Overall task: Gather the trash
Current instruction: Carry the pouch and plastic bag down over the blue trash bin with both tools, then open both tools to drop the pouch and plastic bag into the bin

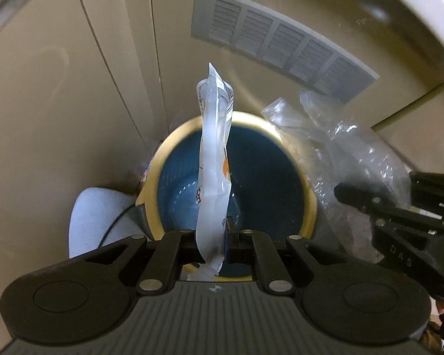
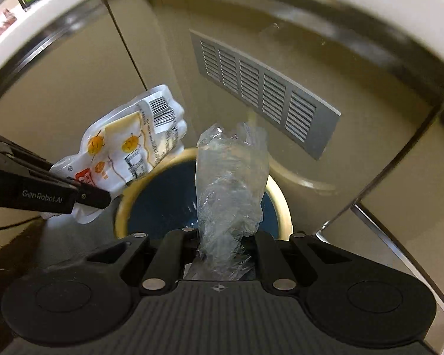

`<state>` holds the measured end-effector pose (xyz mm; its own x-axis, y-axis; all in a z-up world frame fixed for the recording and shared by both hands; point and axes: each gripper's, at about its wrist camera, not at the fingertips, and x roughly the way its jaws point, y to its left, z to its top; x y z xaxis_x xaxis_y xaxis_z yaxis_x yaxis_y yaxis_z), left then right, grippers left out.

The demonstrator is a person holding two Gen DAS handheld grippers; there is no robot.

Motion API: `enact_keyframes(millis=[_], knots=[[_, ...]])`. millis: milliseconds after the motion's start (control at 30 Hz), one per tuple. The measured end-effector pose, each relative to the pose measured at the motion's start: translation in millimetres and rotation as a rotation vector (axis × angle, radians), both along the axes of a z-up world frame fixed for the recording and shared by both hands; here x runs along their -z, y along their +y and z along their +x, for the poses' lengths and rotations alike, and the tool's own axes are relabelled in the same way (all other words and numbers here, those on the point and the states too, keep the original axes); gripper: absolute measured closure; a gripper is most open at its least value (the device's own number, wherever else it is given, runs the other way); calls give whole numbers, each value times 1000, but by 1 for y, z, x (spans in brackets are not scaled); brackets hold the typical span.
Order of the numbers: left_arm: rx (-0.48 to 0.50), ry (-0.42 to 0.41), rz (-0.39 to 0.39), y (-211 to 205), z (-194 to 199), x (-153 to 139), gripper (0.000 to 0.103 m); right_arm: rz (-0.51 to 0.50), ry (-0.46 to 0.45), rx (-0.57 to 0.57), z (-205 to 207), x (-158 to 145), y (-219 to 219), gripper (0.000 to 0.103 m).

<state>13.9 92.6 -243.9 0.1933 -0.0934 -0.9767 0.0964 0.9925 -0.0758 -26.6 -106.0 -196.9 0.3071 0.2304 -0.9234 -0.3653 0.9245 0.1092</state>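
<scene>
Left gripper [image 1: 211, 236]: fingers clamped on a white snack wrapper [image 1: 214, 159], held edge-up over the blue bin [image 1: 260, 183] so release drops it inside. Right gripper [image 2: 222, 247]: fingers pinching crumpled clear plastic [image 2: 231, 183], poised above the same bin by the vent grille [image 2: 260, 88].

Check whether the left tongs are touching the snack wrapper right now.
Touching. The left wrist view shows the left tongs shut on the snack wrapper, which stands up between them over the blue bin.
</scene>
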Motion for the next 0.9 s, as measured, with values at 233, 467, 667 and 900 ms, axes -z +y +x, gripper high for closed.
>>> enact_keyframes(millis=[233, 467, 667, 900], knots=[[16, 52, 8, -6, 5, 20, 94, -20, 57, -13, 9, 21, 10, 93], [13, 83, 14, -7, 16, 32, 94, -33, 97, -28, 16, 36, 15, 93], [-6, 118, 15, -11, 25, 45, 94, -39, 121, -20, 24, 36, 17, 93], [-14, 132, 39, -13, 32, 53, 93, -41, 150, -9, 30, 43, 22, 93]])
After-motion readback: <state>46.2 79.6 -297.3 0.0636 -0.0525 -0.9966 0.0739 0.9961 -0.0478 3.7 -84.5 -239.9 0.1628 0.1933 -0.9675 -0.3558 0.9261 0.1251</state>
